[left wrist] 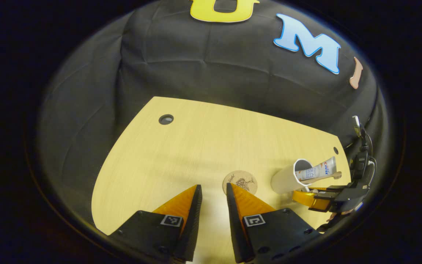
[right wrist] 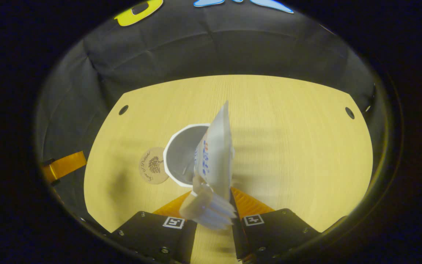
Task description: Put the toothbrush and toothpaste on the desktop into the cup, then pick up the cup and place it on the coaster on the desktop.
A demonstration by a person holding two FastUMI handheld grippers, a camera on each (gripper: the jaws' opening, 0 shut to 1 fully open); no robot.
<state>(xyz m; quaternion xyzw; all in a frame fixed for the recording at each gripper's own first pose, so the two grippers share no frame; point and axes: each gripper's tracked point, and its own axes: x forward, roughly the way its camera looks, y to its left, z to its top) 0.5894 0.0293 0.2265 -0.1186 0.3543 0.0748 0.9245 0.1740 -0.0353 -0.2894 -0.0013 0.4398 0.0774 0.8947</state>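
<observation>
The white cup (right wrist: pixel 181 156) stands on the wooden desktop (right wrist: pixel 288 146) with the toothpaste tube (right wrist: pixel 214 146) and the toothbrush (right wrist: pixel 207 207) leaning out of it toward the camera. My right gripper (right wrist: pixel 213 192) is just short of the cup's near side. Its fingers stand apart and the brush head hangs over the gap without being pinched. The round cork coaster (right wrist: pixel 153 165) lies just left of the cup. In the left gripper view, my left gripper (left wrist: pixel 214 190) is open and holds nothing. Its tips are right before the coaster (left wrist: pixel 240 182), with the cup (left wrist: pixel 288 178) and the right gripper (left wrist: pixel 308 196) off to the right.
The desktop has a cable hole at its far left (left wrist: pixel 166 119) and another at its far right (right wrist: pixel 349 112). Black cloth walls close in the back and sides. Cables and a dark device (left wrist: pixel 361 161) hang at the desk's right edge.
</observation>
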